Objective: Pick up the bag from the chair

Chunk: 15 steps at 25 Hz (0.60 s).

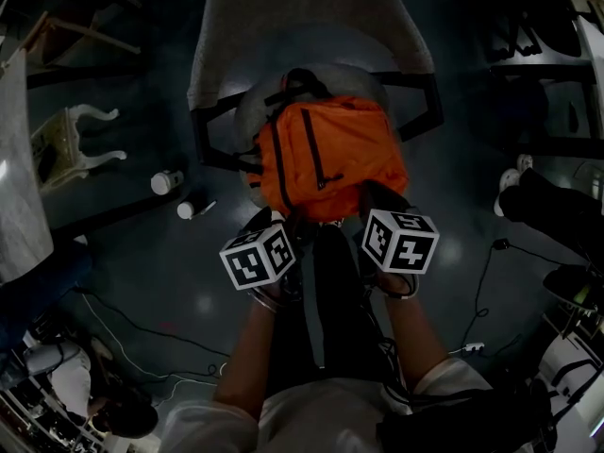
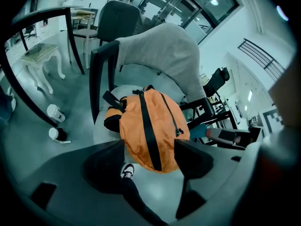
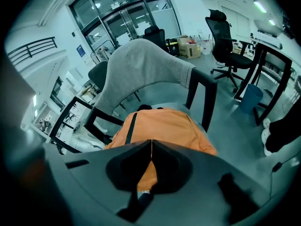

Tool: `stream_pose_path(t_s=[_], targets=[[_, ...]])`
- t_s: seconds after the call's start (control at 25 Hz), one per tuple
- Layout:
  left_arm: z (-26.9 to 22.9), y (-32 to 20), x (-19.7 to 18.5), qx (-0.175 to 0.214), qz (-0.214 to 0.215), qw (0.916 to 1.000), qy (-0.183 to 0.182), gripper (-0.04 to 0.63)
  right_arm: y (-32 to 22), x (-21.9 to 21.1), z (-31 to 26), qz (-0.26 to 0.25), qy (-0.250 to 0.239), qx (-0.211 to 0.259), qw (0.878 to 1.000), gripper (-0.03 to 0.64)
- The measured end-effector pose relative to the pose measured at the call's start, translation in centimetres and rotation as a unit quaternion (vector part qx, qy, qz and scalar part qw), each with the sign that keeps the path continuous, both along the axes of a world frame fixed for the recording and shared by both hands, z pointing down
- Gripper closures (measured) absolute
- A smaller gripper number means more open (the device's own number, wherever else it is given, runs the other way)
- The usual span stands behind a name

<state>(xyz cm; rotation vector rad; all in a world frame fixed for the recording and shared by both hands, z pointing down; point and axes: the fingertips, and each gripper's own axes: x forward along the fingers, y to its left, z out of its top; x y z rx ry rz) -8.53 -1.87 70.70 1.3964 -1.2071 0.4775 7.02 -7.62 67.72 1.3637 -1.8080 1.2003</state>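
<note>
An orange bag (image 1: 326, 154) with black straps and zips lies on the round seat of a chair (image 1: 311, 26), whose back is draped in grey cloth. In the right gripper view my right gripper (image 3: 151, 147) is shut, pinching the near edge of the bag (image 3: 164, 128); orange fabric shows below the closed jaws. In the left gripper view my left gripper (image 2: 150, 152) stands open, with the near end of the bag (image 2: 150, 126) between its two jaws, which do not press on it. In the head view both marker cubes sit just in front of the bag, the left gripper (image 1: 283, 220) beside the right gripper (image 1: 373, 201).
Two cups (image 1: 167, 182) stand on the floor left of the chair, near a white stool (image 1: 75, 144). Cables (image 1: 491, 272) run over the floor at the right. A black office chair (image 3: 223, 36) and a blue bin (image 3: 251, 98) stand behind. My shoe (image 2: 127, 171) shows below the bag.
</note>
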Motion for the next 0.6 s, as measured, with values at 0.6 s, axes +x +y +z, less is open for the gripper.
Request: stream_pose_path(t_s=[0.6], targets=[[3.3, 0.1, 0.6, -0.017, -0.072, 0.9967, 0.033, 0.273, 0.6, 0.7, 1.7, -0.025, 0.01, -0.01, 1.0, 0.584]])
